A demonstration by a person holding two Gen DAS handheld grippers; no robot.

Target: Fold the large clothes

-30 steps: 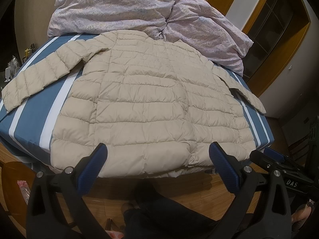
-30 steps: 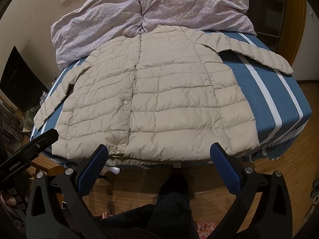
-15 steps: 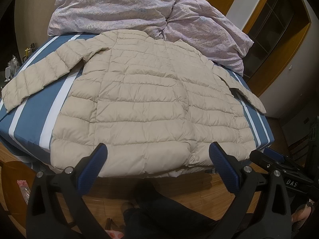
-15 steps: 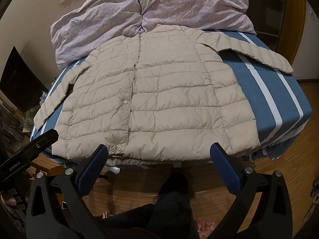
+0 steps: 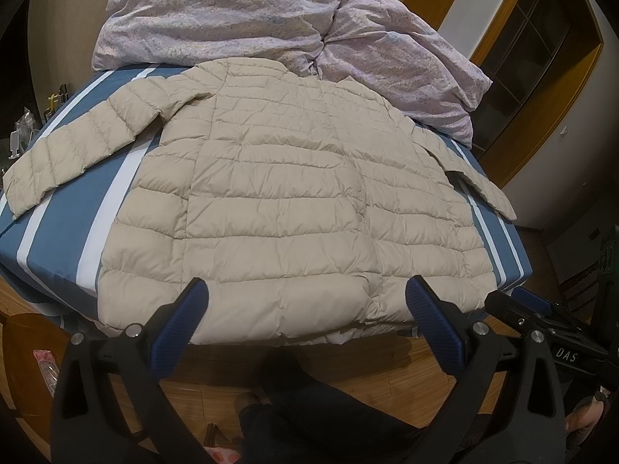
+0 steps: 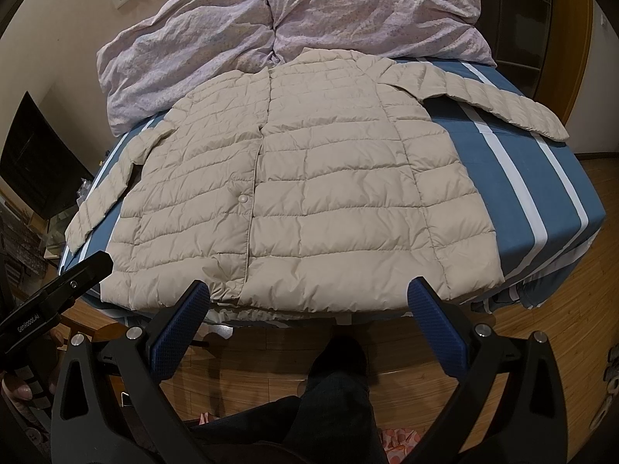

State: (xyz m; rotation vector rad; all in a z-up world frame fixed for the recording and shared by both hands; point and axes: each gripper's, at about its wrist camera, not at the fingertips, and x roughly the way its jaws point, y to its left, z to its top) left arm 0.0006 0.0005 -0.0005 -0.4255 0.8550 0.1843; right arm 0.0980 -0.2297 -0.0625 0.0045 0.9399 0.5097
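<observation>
A beige quilted down jacket (image 5: 286, 201) lies flat and front up on the bed, both sleeves spread out to the sides; it also shows in the right wrist view (image 6: 309, 201). Its hem lies at the bed's near edge. My left gripper (image 5: 307, 303) is open and empty, held just in front of the hem, left of the jacket's middle. My right gripper (image 6: 309, 301) is open and empty, in front of the hem, right of the middle. Neither touches the jacket.
The bed has a blue sheet with white stripes (image 5: 58, 208). A crumpled lilac duvet (image 6: 309, 11) is piled at the head of the bed behind the collar. Wooden floor (image 6: 561, 348) lies around the bed. The person's dark-trousered legs (image 6: 336, 386) stand below the grippers.
</observation>
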